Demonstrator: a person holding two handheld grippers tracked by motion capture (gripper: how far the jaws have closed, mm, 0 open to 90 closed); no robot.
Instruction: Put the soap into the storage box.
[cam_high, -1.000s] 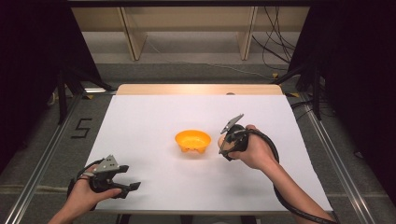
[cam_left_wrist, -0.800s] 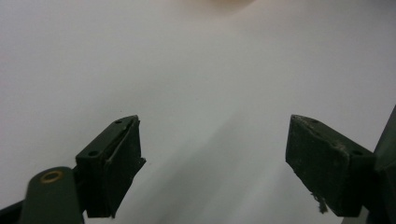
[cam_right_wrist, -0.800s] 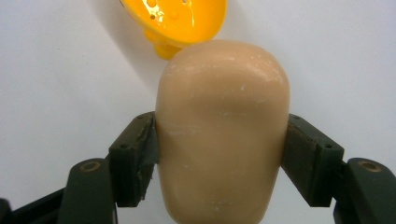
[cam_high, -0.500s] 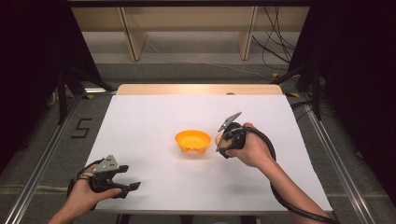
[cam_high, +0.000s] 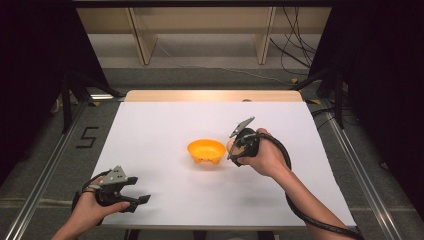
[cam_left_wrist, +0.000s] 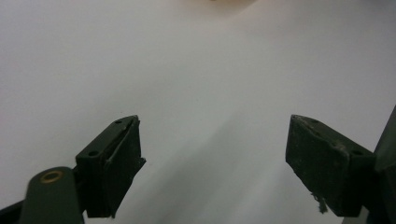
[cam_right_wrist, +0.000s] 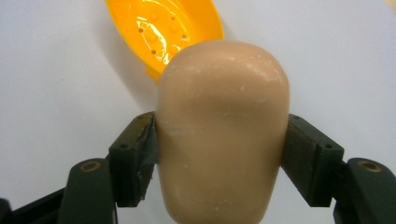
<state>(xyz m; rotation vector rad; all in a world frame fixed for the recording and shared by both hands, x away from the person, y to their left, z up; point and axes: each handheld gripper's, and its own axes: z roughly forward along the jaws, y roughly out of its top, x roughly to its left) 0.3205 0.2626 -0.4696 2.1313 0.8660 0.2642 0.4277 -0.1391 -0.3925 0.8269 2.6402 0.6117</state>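
An orange dish (cam_high: 206, 151) with small holes in its bottom sits at the middle of the white table (cam_high: 160, 125). My right gripper (cam_high: 233, 152) hovers just right of it, shut on a smooth beige soap-like bar (cam_right_wrist: 222, 135). In the right gripper view the black pads (cam_right_wrist: 137, 154) press the bar's two sides, and the orange dish (cam_right_wrist: 159, 28) lies just beyond its far end. My left gripper (cam_high: 141, 192) rests near the front left of the table. Its jaws stand wide open over bare white surface, as the left gripper (cam_left_wrist: 215, 154) view shows.
A wooden strip (cam_high: 215, 95) runs along the table's far edge, with shelf legs (cam_high: 142, 42) and cables (cam_high: 295, 45) on the floor behind. Metal rails (cam_high: 55, 160) flank the table on both sides. A black cable (cam_high: 300, 210) trails from my right gripper along the forearm.
My right hand has drifted slightly left, bringing the beige bar closer to the orange dish. The left hand has stayed put.
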